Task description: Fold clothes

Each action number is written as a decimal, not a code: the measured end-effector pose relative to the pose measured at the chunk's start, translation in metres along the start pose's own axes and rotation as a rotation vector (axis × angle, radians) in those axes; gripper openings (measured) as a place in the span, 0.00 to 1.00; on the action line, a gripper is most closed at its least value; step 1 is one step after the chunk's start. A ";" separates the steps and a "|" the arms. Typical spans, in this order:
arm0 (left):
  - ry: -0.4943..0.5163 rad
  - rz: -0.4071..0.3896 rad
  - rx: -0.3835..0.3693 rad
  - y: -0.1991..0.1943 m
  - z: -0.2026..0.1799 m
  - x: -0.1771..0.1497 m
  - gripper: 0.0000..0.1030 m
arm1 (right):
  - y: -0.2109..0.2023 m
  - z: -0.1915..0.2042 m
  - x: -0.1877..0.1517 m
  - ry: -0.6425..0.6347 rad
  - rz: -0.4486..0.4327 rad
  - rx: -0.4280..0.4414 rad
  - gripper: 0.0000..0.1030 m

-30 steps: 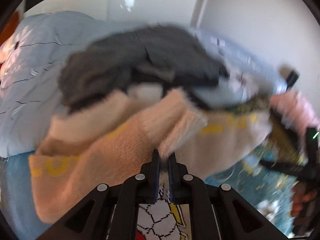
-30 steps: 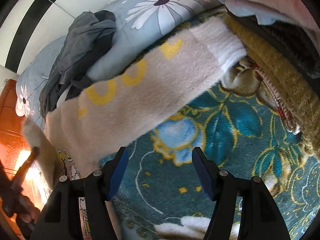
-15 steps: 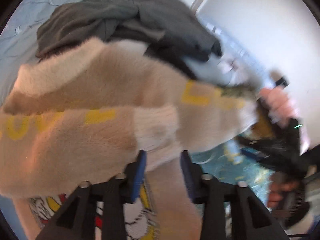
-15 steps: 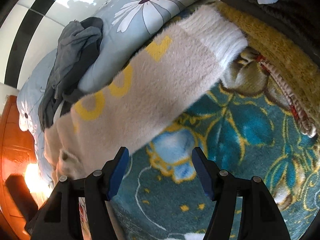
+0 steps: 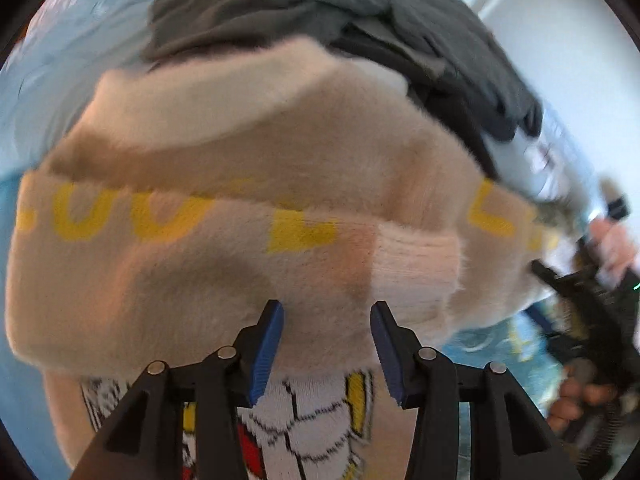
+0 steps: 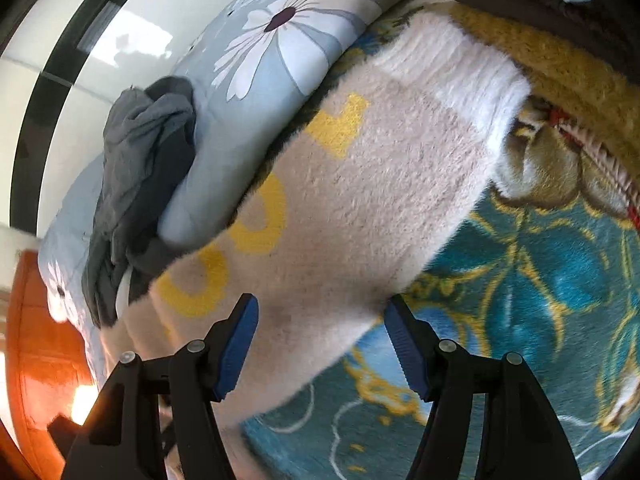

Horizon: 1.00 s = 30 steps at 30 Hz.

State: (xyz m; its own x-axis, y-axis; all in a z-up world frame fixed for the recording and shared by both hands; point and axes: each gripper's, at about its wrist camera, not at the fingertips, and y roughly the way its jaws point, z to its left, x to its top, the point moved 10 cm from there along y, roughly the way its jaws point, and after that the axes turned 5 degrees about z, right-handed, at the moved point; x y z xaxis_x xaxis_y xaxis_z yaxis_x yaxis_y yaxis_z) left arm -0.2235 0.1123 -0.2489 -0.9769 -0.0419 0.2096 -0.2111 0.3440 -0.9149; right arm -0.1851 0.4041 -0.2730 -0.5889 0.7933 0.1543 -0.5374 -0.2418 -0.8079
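Observation:
A fluffy beige sweater [image 5: 224, 184] with yellow letters lies on the bed. One sleeve with a white ribbed cuff [image 5: 416, 264] is folded across its body. My left gripper [image 5: 326, 344] is open just above the sweater, holding nothing. In the right wrist view the other sleeve [image 6: 360, 184] stretches out over the teal blanket, ending in a white cuff [image 6: 460, 64]. My right gripper [image 6: 320, 344] is open, its jaws straddling the sleeve's lower edge. The right gripper also shows in the left wrist view [image 5: 588, 304], blurred.
A crumpled dark grey garment [image 5: 340, 20] lies behind the sweater, also in the right wrist view [image 6: 140, 168]. A pale blue flowered quilt [image 6: 288, 40] is rolled beside it. The teal flowered blanket [image 6: 540, 280] covers the bed. Yellow plush fabric [image 6: 560, 72] lies at right.
My left gripper was shut on the sleeve, carried it across the sweater, then opened and let it go. My right gripper stayed open and moved closer over the other sleeve.

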 end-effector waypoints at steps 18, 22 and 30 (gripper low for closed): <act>-0.385 -0.207 -0.099 -0.139 0.152 -0.021 0.48 | -0.072 0.124 -0.037 -0.495 -0.264 -0.059 0.13; -0.430 -0.209 -0.105 -0.136 0.162 -0.022 0.48 | -0.043 0.199 -0.102 -0.891 -0.284 -0.136 0.13; -0.487 -0.221 -0.119 -0.135 0.178 -0.032 0.48 | 0.004 0.223 -0.204 -1.262 -0.162 -0.263 0.14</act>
State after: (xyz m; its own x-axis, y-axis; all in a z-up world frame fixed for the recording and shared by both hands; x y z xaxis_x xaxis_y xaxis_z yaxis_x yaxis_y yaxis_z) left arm -0.1703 -0.0999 -0.1940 -0.8184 -0.5450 0.1822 -0.4350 0.3803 -0.8162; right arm -0.2022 0.1169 -0.1812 -0.7644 -0.3019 0.5697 -0.6066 0.0374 -0.7941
